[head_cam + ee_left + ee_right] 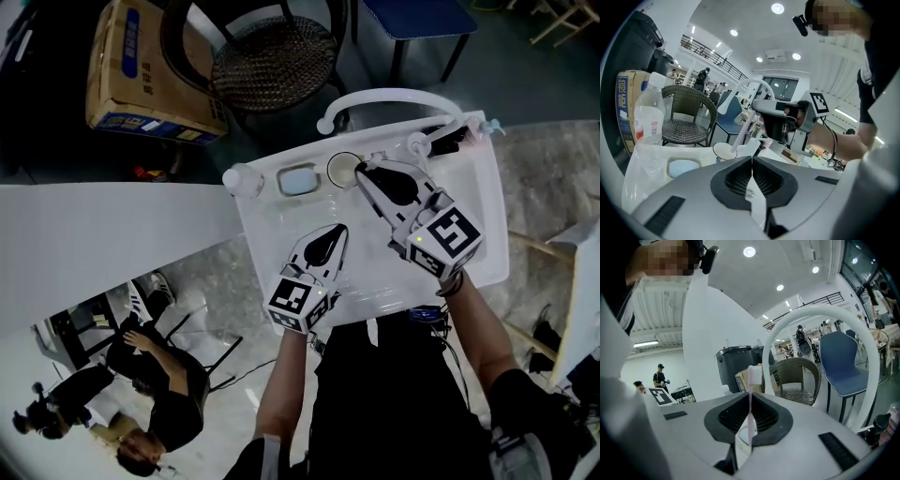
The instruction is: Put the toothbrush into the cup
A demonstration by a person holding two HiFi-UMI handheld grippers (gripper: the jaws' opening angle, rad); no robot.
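Observation:
A white cup (344, 169) stands on the back of the white washbasin (487, 253), beside the tap. My right gripper (362, 172) hovers just right of the cup, shut on a pale pink toothbrush (751, 380) with its bristle head pointing up. In the left gripper view the toothbrush (741, 132) slants down from the right gripper (774, 123), and its lower end reaches the mouth of the cup (723, 150). My left gripper (338, 230) hangs over the basin nearer to me, shut with nothing between its jaws (751, 161).
A clear plastic bottle (648, 124) and a soap dish with a blue bar (683, 167) sit left of the cup. The arched white tap (389, 97) spans the basin's back. Behind it stand a wicker chair (272, 58) and a cardboard box (141, 77).

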